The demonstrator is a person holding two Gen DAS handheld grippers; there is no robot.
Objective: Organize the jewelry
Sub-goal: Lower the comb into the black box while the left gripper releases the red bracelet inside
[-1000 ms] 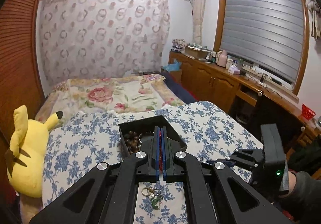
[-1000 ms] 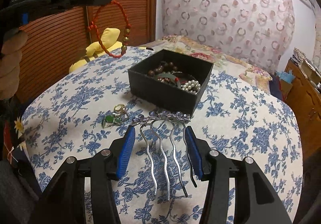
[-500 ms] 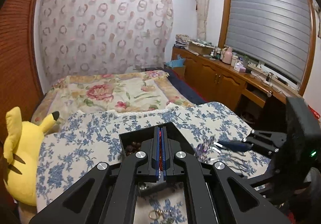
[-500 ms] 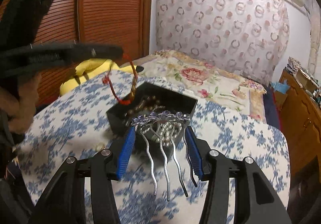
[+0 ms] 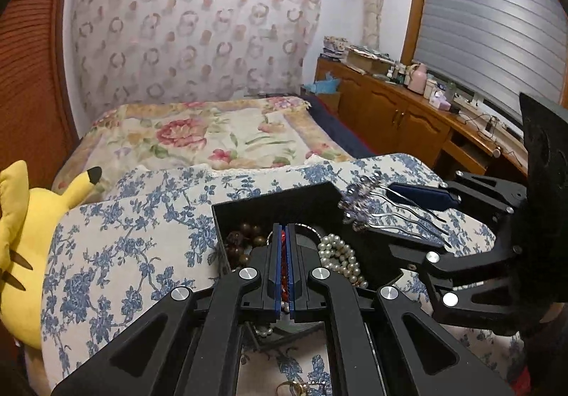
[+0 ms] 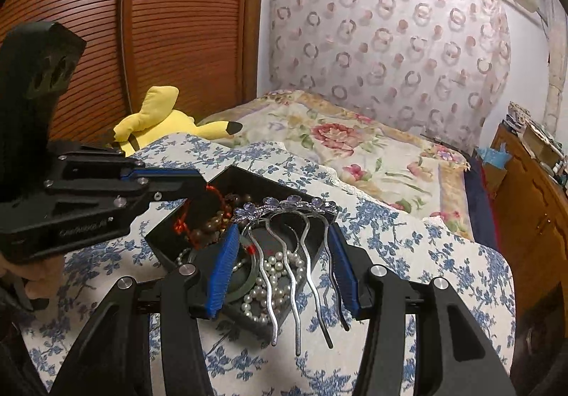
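Here we look across a table covered in a blue-flowered cloth (image 6: 419,247), with an open black box (image 5: 284,200) sitting on it and both grippers poised over that box. Our left gripper (image 5: 283,254) has its blue pads pressed together on a red beaded bracelet (image 6: 213,204), which dangles from the tips down into the box among brown beads (image 5: 245,236) and a string of pearls (image 5: 340,254). Our right gripper (image 6: 284,254) is clamped across a silver hair comb (image 6: 294,254) topped with purple stones; its jaws stand half apart, each pad against an outer prong, and the comb hangs above the box's near corner, prongs pointing back toward the camera. A green bangle (image 6: 245,275) lies inside the box beside the pearls. On the cloth in front of the box, at the bottom of the left view, a few small rings (image 5: 294,387) lie loose. Beyond the table is a bed with a floral quilt (image 5: 213,136), a yellow plush toy (image 5: 17,236) at its left side, and a curtain patterned with circles (image 5: 191,26) on the far wall. Slatted wooden wardrobe doors (image 6: 177,33) stand to the left, and a wooden cabinet (image 5: 390,112) under a shuttered window (image 5: 490,23) runs along the right.
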